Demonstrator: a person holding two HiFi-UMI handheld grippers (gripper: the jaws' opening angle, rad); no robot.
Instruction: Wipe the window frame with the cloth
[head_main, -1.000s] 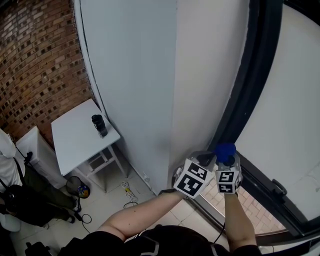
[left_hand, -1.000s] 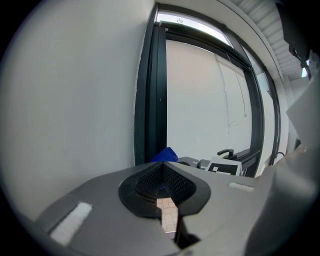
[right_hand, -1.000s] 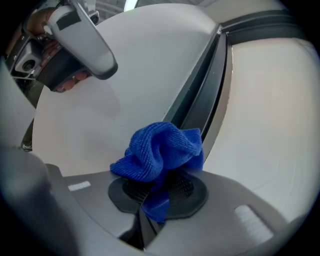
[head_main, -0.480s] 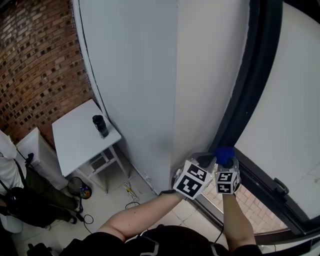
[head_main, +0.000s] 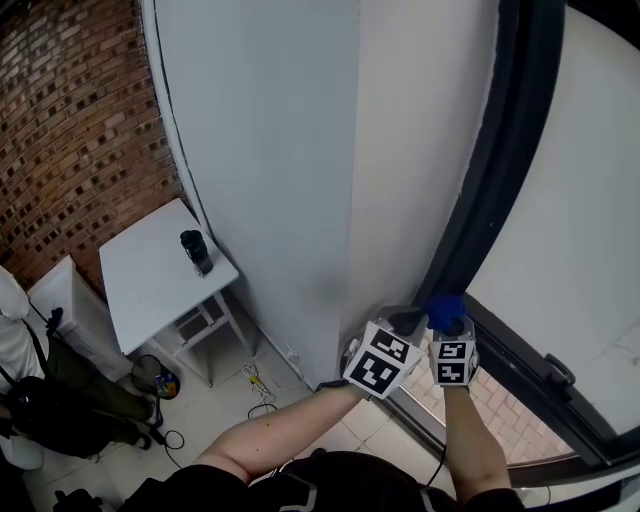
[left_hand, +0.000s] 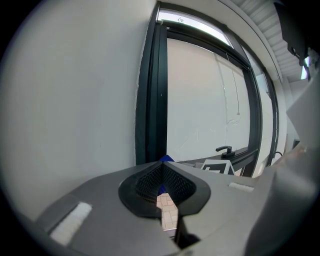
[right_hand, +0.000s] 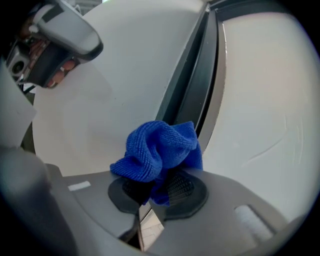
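The person's two forearms reach out side by side, low against the corner where the wall meets the window. The left tool (left_hand: 161, 176) has its jaws pressed together on nothing, and it hangs just beside the right one. The right tool (right_hand: 157, 187) is pinching a crumpled blue microfibre cloth (right_hand: 159, 149) by its lower folds. The greater part of the cloth bunches up loose above the pads.

From the head view, that cloth (head_main: 445, 308) sits at the foot of the tall black window frame (head_main: 500, 170). It is touching or all but touching it; I can't tell which from here. Beyond the frame is pale glass.

The cloth looks soft, light and limp, and I'd judge it will fold to the frame's edges under light pressure. It should also drag and bunch when rubbed, so a firm pinch low in the wad, as it is held now, seems the right hold. A hold on a stray corner would let the cloth pull out or trail. The frame itself looks rigid and smooth, and I don't expect it to give.

Farther off to the left stands a small white square table (head_main: 150, 290) carrying a dark cylindrical flask (head_main: 196, 250). Behind it is a red brick wall (head_main: 70, 120).
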